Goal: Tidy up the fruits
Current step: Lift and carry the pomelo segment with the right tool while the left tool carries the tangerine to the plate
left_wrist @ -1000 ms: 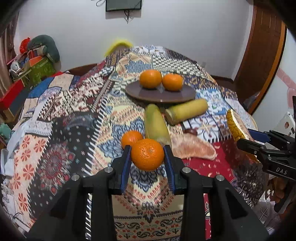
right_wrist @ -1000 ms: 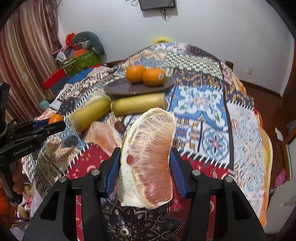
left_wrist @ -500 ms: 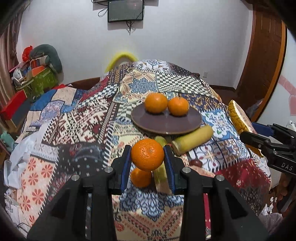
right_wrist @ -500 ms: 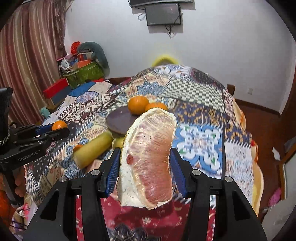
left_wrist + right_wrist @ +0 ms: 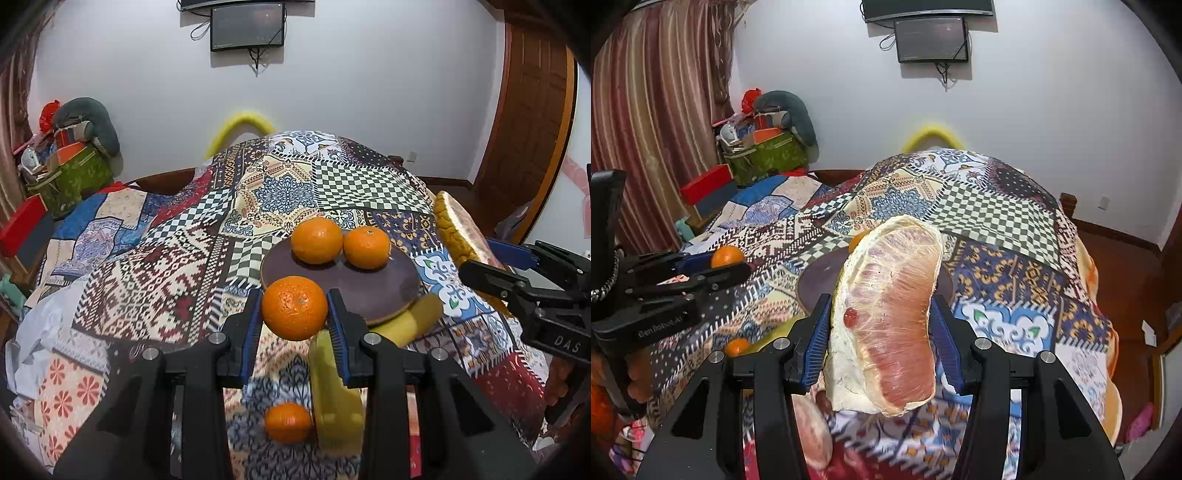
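An orange [image 5: 294,308] is being clamped between the fingers of the left gripper [image 5: 294,317], carried above the quilt-covered bed [image 5: 155,258] at the near rim of the brown plate [image 5: 369,291]. Two oranges [image 5: 317,240] [image 5: 366,247] are already sitting on the plate's far half, touching each other; its near half is bare, lying just ahead of the held orange. A wrapped pomelo wedge [image 5: 890,325] is being gripped by the right gripper [image 5: 882,332], fingers pressed on its sides, long axis standing upright along the fingers. In the right wrist view the plate is lying directly behind the wedge, mostly hidden. The left gripper is judged the nearer to the plate, so the orange is probably being set down first, on the bare near half. Left on the bed near its front edge: a small orange [image 5: 289,422], two yellow-green cylindrical fruits [image 5: 334,391] [image 5: 413,319], one touching the plate's near rim, and another pomelo piece [image 5: 812,435].
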The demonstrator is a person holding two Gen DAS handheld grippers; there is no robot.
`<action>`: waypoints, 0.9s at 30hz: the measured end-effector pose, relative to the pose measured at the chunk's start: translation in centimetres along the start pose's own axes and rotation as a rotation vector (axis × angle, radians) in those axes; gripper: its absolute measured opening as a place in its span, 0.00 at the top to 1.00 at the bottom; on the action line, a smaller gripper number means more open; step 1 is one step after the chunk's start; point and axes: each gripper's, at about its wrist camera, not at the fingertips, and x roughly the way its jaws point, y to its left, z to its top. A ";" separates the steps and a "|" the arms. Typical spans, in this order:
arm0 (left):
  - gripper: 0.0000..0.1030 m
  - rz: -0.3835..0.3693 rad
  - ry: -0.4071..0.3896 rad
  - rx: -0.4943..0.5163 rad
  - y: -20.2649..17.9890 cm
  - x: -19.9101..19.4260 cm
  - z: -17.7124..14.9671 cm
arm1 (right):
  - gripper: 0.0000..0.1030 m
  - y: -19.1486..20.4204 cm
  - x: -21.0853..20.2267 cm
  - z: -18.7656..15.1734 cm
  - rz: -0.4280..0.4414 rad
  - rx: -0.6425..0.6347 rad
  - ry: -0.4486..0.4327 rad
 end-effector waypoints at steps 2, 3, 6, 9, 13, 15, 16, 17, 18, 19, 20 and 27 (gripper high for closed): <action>0.67 0.003 0.003 0.003 -0.1 0.8 0.4 | 0.53 0.0 0.8 0.4 0.007 -0.003 0.001; 0.67 0.005 0.004 0.005 -0.1 1.4 0.8 | 0.53 -0.1 1.2 0.6 0.009 -0.006 0.003; 0.67 0.003 0.005 0.005 -0.1 2.6 1.4 | 0.53 -0.1 2.6 1.1 0.008 -0.017 0.011; 0.67 -0.009 0.013 -0.002 0.2 3.8 2.0 | 0.53 -0.2 3.6 1.4 0.005 -0.030 0.021; 0.67 -0.008 0.024 -0.003 0.7 5.2 2.8 | 0.53 -0.2 4.8 1.8 0.010 -0.048 0.034; 0.67 -0.004 0.028 0.005 1.0 5.9 3.2 | 0.53 0.0 5.4 2.0 0.009 -0.059 0.041; 0.67 -0.005 0.031 0.006 1.0 6.1 3.3 | 0.53 0.0 5.6 2.0 0.011 -0.062 0.045; 0.67 -0.011 0.039 0.009 1.1 6.6 3.5 | 0.53 -0.1 5.9 2.1 0.014 -0.061 0.048; 0.67 -0.015 0.046 0.012 1.2 6.8 3.6 | 0.53 -0.1 6.1 2.1 0.020 -0.057 0.050; 0.67 -0.013 0.051 0.018 1.3 7.1 3.7 | 0.53 -0.2 6.4 2.2 0.029 -0.053 0.053; 0.67 -0.010 0.054 0.024 1.3 7.3 3.7 | 0.53 -0.2 6.6 2.3 0.035 -0.052 0.058; 0.67 0.006 0.071 0.069 1.3 8.8 3.6 | 0.52 0.0 8.6 2.5 0.047 -0.080 0.100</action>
